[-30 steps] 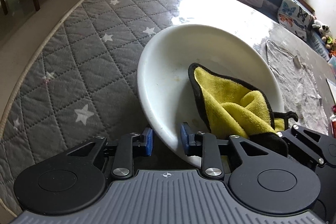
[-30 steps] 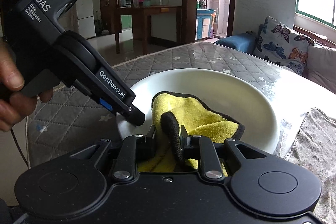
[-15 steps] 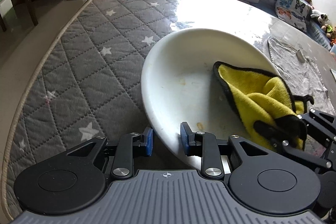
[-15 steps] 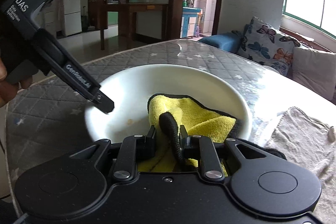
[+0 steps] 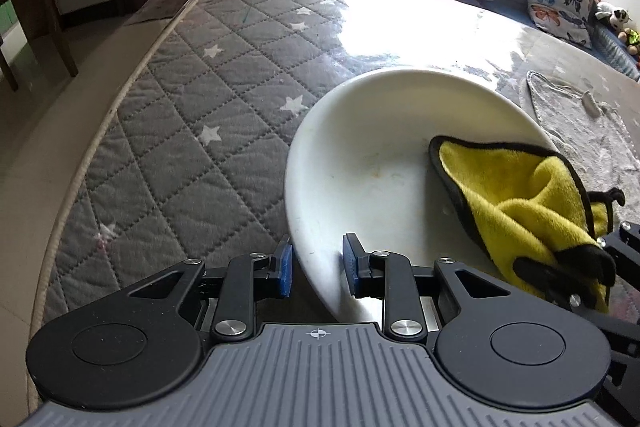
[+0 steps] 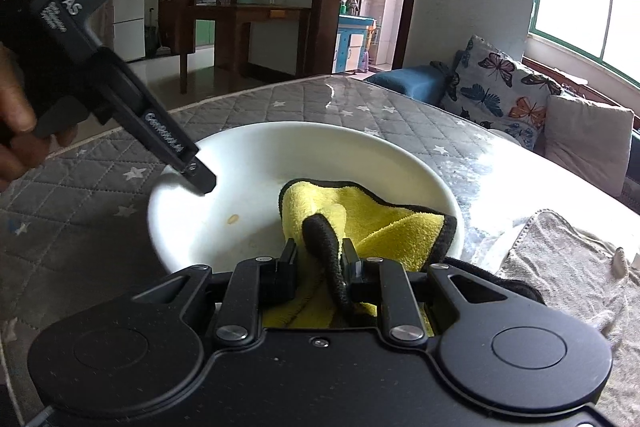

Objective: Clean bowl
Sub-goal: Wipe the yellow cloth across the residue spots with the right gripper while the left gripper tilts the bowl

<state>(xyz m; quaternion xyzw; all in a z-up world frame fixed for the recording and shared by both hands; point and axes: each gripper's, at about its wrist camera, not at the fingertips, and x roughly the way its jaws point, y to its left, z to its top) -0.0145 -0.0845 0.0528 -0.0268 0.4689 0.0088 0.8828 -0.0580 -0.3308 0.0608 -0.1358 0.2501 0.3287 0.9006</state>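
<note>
Two grippers work one white bowl (image 5: 360, 163) near the quilted table's (image 5: 168, 131) left edge. The left gripper (image 5: 316, 261) is clamped on its near rim; the right gripper (image 6: 320, 259) pinches a yellow cloth (image 6: 384, 227) inside it. Open tabletop lies beyond; a grey towel (image 6: 568, 267) lies just right.

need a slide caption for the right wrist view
Right gripper clamps a yellow cloth inside the white bowl while the left gripper grips its rim.
</note>
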